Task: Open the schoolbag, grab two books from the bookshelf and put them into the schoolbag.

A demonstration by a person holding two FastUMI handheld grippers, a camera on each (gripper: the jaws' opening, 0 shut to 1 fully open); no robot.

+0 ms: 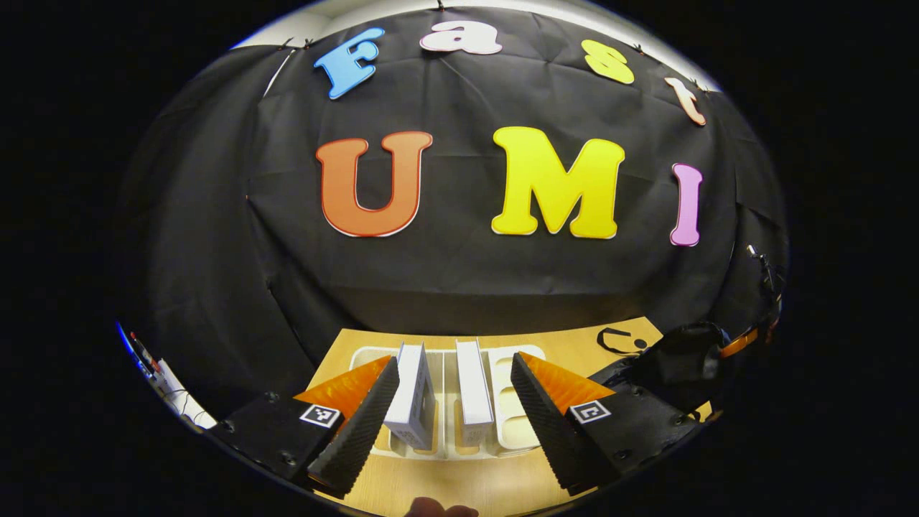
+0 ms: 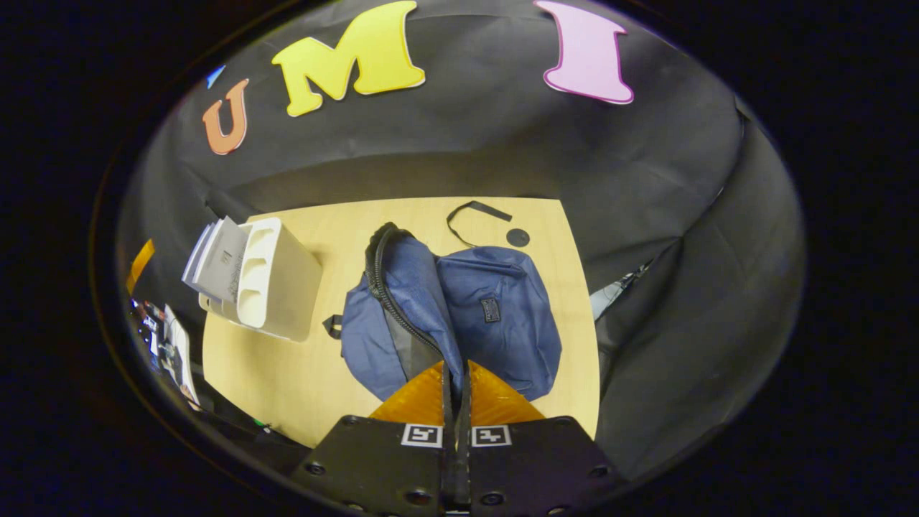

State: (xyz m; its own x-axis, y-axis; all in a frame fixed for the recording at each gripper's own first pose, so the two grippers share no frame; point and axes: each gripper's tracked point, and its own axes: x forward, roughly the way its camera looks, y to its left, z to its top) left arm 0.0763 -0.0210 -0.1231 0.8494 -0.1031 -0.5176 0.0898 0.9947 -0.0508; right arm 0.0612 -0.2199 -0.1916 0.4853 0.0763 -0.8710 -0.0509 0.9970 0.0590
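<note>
Two white books (image 1: 413, 391) (image 1: 474, 388) stand upright in a white bookshelf rack (image 1: 513, 420) on the wooden table. My left gripper (image 1: 454, 362) is open and straddles both books, its left finger close beside the left book. In the right gripper view the navy schoolbag (image 2: 502, 316) lies on the table with its zipped flap (image 2: 406, 287) pulled up and open. My right gripper (image 2: 454, 370) is shut on the flap's edge, holding it raised. The rack (image 2: 283, 287) with the books (image 2: 215, 262) sits left of the bag.
The wooden table (image 2: 273, 380) ends at the black cloth wall behind and to the right. A black strap (image 2: 474, 212) and a small round black piece (image 2: 517, 237) lie behind the bag. The dark bag (image 1: 675, 359) stands right of the rack. Clutter lies off the table's left edge (image 2: 169, 345).
</note>
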